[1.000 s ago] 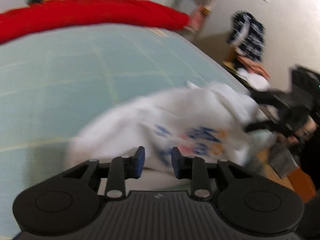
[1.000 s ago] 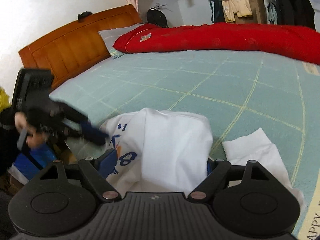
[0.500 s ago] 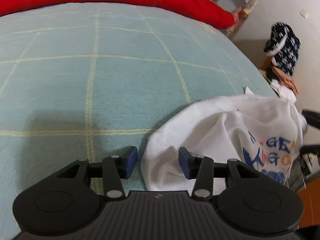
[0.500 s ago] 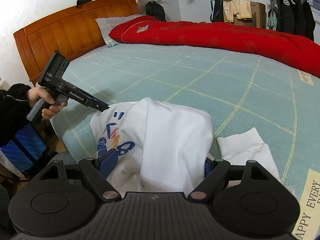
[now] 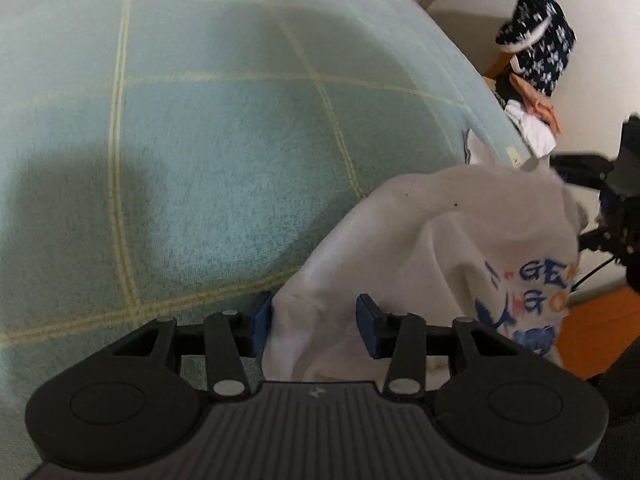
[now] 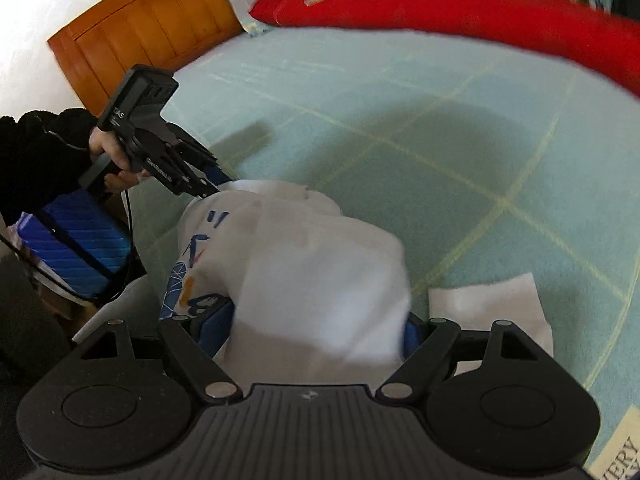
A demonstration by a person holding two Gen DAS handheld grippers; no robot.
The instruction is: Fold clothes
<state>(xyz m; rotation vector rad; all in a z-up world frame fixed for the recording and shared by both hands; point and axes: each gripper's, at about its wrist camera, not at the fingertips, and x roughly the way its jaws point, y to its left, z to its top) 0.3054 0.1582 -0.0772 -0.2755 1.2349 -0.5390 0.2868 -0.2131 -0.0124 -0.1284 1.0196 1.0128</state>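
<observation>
A white knit T-shirt [image 6: 316, 264], soft and bunched into rounded folds, was seen at the near edge of the bed, partly lifted off the pale green blanket [image 5: 200, 140]. A blue and orange print was carried on its front, the letters only partly legible. The blanket was fuzzy in texture and crossed by thin yellowish lines forming a large grid.

The left gripper [image 5: 314, 322] was held low over the shirt's edge, its black linkage arms ending in flat blue pads [image 5: 366, 320]. Its jaws had just been closing a little from a wider spread and were found about half open, with a fold of the white cloth lying between them; the left pad was touching the fabric, while a clear gap remained beside the right one, so no pinch was made.

The right gripper [image 6: 316, 326] was spread wide, and a thick bundle of the shirt filled the space between its blue pads, against which the cloth was pressed on both sides.

A second white cloth [image 6: 492, 304], flat and roughly rectangular, was laid just beside the shirt. A puffy red quilt [image 6: 460, 12] was stretched along the far side of the bed, and a panelled wooden headboard [image 6: 144, 36] stood behind it.
</observation>
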